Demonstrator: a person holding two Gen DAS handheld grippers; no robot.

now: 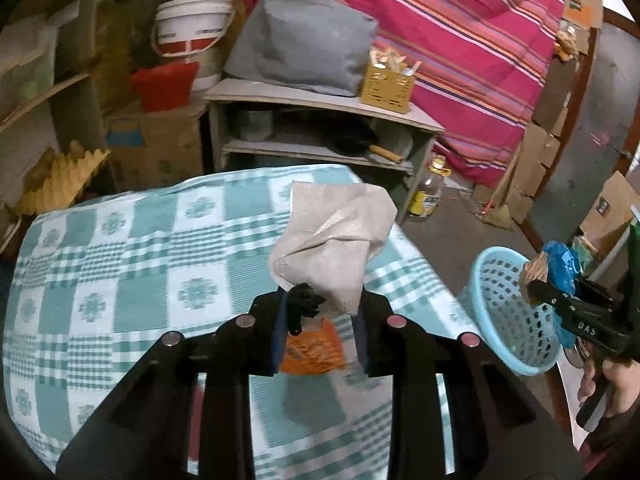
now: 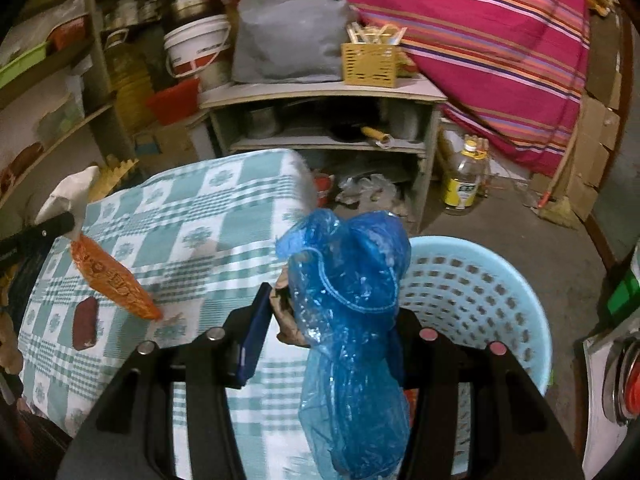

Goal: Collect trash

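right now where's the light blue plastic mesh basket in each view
Left wrist view: light blue plastic mesh basket at the right edge, beside the checked green-and-white tablecloth.
Right wrist view: basket lower right, behind the crumpled blue plastic bag.
Shared landmark: yellow slotted box on the shelf.

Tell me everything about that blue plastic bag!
The blue plastic bag is thin, shiny, see-through film, crumpled and bunched. The right gripper clamps it along with a brownish scrap, so it sticks up above the jaws and hangs below them. It hangs beside the checked tablecloth, right by the light blue basket.
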